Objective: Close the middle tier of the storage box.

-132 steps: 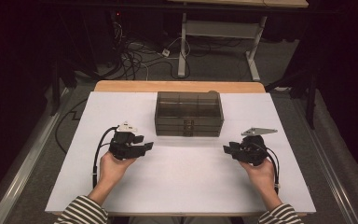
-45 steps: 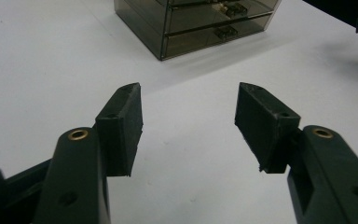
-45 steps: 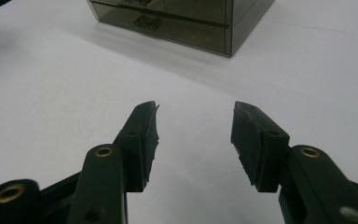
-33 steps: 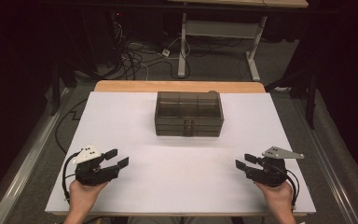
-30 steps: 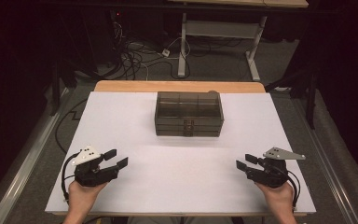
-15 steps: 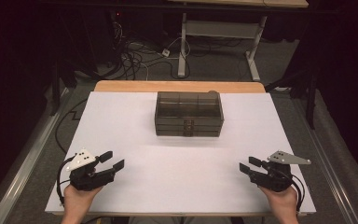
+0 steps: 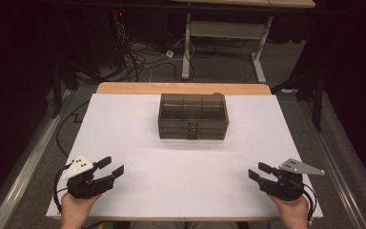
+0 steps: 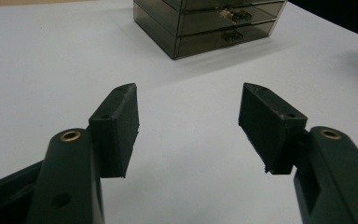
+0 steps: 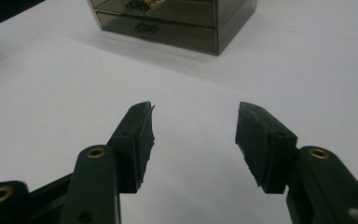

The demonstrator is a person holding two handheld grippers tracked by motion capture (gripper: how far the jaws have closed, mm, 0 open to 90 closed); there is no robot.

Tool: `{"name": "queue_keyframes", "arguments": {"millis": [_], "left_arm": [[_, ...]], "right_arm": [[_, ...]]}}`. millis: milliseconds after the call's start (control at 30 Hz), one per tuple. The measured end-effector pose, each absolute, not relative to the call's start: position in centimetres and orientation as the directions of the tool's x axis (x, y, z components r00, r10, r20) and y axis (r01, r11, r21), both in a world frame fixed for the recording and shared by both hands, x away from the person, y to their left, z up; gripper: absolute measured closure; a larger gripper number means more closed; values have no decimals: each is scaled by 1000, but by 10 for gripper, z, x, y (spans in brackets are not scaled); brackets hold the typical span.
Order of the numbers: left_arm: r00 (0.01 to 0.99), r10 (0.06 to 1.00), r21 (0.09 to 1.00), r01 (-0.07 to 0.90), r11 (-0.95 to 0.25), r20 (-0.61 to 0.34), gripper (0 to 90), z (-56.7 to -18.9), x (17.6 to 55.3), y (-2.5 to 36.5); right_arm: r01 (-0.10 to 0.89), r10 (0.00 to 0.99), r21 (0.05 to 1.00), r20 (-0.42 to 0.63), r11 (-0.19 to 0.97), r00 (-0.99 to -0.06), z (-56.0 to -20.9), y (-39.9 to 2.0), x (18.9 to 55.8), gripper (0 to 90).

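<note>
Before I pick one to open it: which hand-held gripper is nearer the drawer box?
Left, slightly. The left hand-held gripper sits near-left of the drawer box; the right hand-held gripper sits near-right. Both are open, well clear.

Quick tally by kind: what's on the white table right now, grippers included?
Drawer box: 1
Grippers: 2, the left gripper and the right gripper, both open and holding nothing
Total: 3
</note>
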State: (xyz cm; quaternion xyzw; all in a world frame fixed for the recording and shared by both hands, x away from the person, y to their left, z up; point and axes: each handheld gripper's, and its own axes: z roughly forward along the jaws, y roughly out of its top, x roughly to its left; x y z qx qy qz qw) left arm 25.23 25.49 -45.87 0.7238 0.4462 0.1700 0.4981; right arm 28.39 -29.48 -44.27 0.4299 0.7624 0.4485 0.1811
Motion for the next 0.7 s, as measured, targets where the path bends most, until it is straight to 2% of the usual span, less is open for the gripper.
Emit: {"name": "queue_keyframes", "arguments": {"millis": [700], "left_arm": [[527,820,876,478,-68,-224,351,-464,243,265]], "right_arm": [[452,837,867,81,208,-541,-449,-307,270,397]]}}
